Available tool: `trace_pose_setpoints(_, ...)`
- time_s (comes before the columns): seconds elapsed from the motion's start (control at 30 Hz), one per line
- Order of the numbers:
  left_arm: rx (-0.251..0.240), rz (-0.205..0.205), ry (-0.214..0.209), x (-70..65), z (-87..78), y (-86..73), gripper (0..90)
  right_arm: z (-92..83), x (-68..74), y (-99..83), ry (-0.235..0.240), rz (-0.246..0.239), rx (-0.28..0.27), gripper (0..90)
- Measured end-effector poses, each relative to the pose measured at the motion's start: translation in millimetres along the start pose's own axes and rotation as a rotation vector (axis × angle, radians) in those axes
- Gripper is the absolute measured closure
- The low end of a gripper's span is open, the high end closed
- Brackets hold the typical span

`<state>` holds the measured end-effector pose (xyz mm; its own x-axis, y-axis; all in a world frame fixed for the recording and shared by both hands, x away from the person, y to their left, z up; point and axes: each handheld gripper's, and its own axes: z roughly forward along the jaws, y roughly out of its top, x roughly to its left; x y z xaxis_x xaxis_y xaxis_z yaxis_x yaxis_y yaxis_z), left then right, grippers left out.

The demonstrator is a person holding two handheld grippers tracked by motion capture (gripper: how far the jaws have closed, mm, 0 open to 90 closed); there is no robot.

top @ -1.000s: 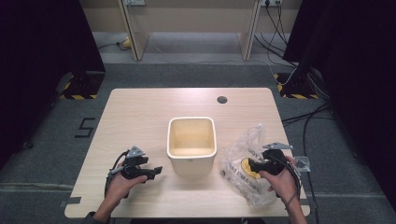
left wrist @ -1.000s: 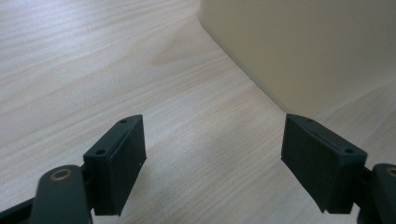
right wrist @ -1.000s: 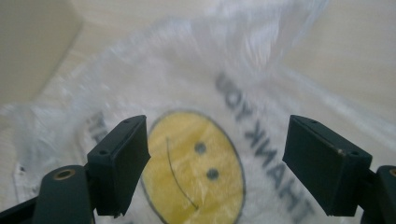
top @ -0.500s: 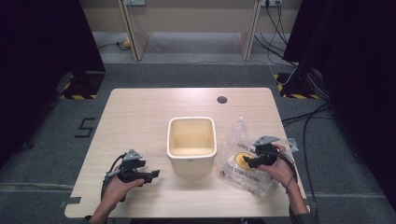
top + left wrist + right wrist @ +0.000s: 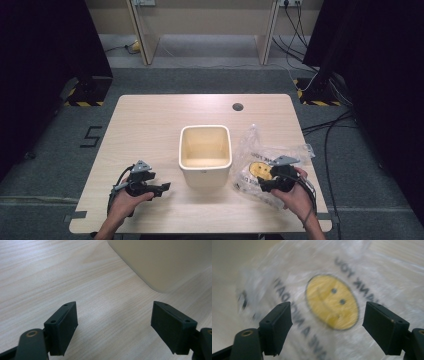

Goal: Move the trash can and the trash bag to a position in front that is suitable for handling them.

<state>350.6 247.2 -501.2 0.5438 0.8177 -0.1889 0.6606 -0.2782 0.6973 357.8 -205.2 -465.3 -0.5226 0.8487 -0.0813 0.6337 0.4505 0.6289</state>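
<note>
Your right gripper (image 5: 263, 186) hovers over the plastic bag (image 5: 260, 162), jaws wide with nothing clamped; they have just been opening a little. The bag is clear, crinkled, printed with a yellow smiley face (image 5: 332, 301) and dark lettering, and lies on the table (image 5: 150, 120) just right of the cream bin (image 5: 205, 152). Your left gripper (image 5: 162, 188) rests wide open and empty.

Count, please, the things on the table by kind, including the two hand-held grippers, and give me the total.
Cream plastic bin: 1
Clear plastic bag with a yellow smiley face: 1
Black grippers: 2, the left gripper and the right gripper, both with jaws apart
Total: 4
</note>
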Motion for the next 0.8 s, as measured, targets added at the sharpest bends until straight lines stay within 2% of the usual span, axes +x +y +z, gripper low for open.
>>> trace_pose_setpoints(0.03, 0.000, -0.001, 0.002, 0.9, -1.4, -1.0, 21.1, 0.1, 4.3, -7.9, 0.031, -0.052, 0.028, 24.6)
trace_pose_setpoints(0.1, -0.003, -0.004, 0.003, 0.9, -2.4, -1.7, 21.1, -0.4, 2.0, -16.0, 0.053, -0.101, 0.054, 27.7)
trace_pose_setpoints(0.17, -0.002, -0.006, 0.003, 1.2, -2.7, -2.2, 21.1, -0.9, -6.8, -22.2, 0.067, -0.133, 0.064, 29.5)
trace_pose_setpoints(0.27, 0.007, -0.006, 0.006, 1.7, -2.4, -2.6, 21.2, -4.2, -23.6, -26.3, 0.041, -0.204, 0.066, 30.7)
trace_pose_setpoints(0.37, 0.009, -0.007, 0.006, 1.8, -2.1, -2.7, 21.2, -11.5, -38.8, -24.8, 0.021, -0.148, 0.015, 28.9)
trace_pose_setpoints(0.43, 0.011, -0.006, 0.008, 1.9, -2.3, -2.9, 21.2, -15.8, -42.3, -22.8, 0.012, -0.116, -0.010, 26.3)
trace_pose_setpoints(0.5, 0.010, -0.007, 0.007, 1.8, -2.6, -3.6, 21.1, -17.2, -42.6, -19.8, -0.025, -0.004, -0.024, 23.8)
trace_pose_setpoints(0.57, 0.014, -0.008, 0.009, 1.7, -3.2, -4.8, 21.1, -14.4, -39.6, -19.2, -0.046, 0.080, -0.012, 22.7)
trace_pose_setpoints(0.63, 0.015, -0.008, 0.013, 1.5, -4.6, -6.1, 21.1, -8.8, -35.9, -21.0, -0.050, 0.129, 0.034, 23.6)
trace_pose_setpoints(0.7, 0.016, -0.006, 0.012, 1.5, -6.2, -7.0, 21.1, -1.3, -34.6, -24.2, -0.077, 0.083, 0.113, 28.3)
trace_pose_setpoints(0.73, 0.016, -0.006, 0.010, 1.6, -6.5, -7.4, 21.1, 2.4, -36.0, -25.9, -0.089, 0.070, 0.129, 28.3)
trace_pose_setpoints(0.8, 0.019, -0.007, 0.010, 2.2, -6.4, -8.0, 21.1, 9.2, -40.2, -27.9, -0.074, 0.044, 0.153, 28.7)
